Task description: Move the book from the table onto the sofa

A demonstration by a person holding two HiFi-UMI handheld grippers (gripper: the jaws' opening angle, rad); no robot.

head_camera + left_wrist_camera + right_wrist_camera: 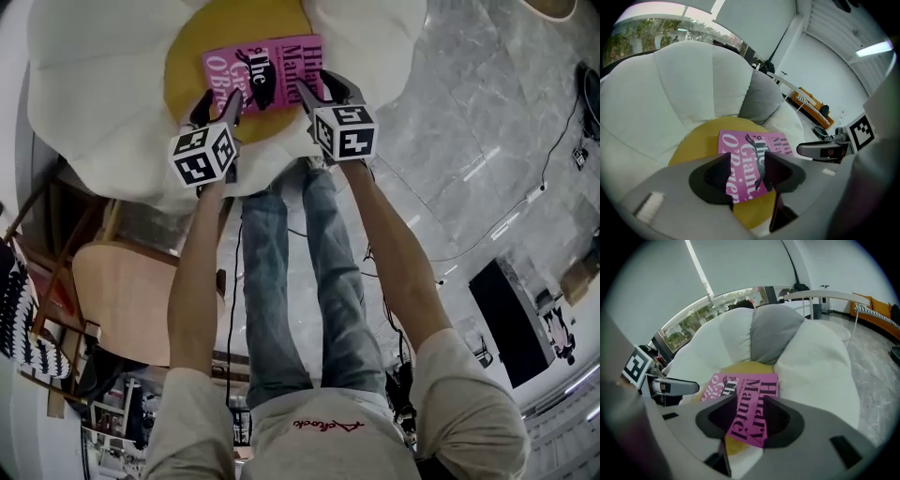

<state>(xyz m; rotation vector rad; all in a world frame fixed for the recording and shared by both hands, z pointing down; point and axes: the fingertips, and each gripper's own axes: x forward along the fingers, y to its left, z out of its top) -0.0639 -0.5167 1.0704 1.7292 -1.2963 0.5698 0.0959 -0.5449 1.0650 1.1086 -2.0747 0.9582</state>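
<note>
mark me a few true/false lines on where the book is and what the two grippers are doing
1. The pink book lies on the yellow cushion of the white sofa. True.
2. The book stands on its edge. False: it lies flat, cover up.
3. The left gripper has its jaws apart. True.
4. The right gripper is clamped shut on the book. False: its jaws stand apart above the book's near edge, gripping nothing.
5. The floor beside the sofa is grey with a stone pattern. True.
</note>
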